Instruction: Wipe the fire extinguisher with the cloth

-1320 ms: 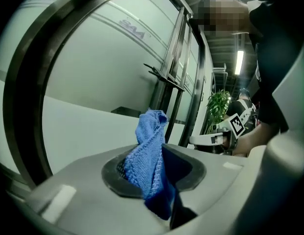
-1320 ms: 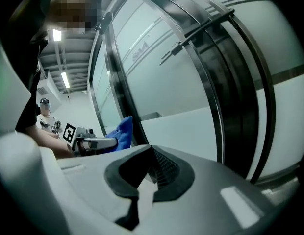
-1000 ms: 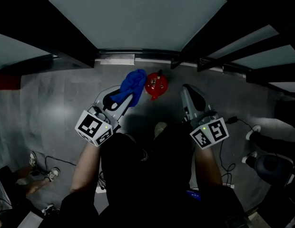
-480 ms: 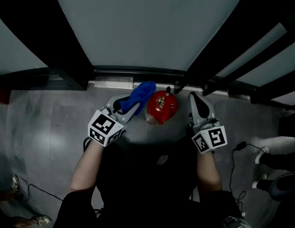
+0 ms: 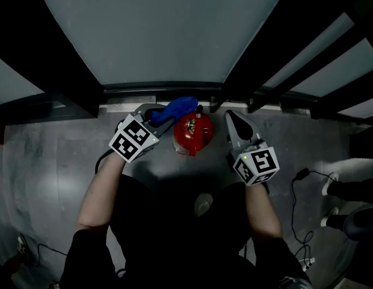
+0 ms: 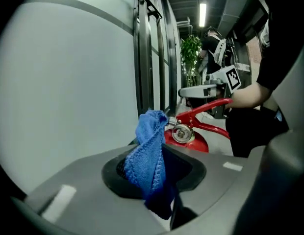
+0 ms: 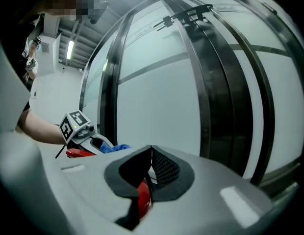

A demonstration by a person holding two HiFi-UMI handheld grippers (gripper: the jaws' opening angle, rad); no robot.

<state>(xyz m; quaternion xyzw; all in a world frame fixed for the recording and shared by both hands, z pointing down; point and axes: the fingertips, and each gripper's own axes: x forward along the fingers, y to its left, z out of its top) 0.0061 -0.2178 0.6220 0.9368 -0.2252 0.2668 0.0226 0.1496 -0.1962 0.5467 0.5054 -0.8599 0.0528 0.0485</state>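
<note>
Blue cloth drawn in beside the red extinguisher
The left gripper (image 5: 163,114) fingers clamp the blue terry cloth (image 5: 181,105), now nearer the red fire extinguisher (image 5: 192,132) standing on the grey floor (image 5: 54,161). The right gripper (image 5: 230,115) fingers are closed together beside it.

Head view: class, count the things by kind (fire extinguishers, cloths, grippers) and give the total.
fire extinguisher: 1
cloth: 1
grippers: 2, the left gripper and the right gripper
Total: 4
</note>
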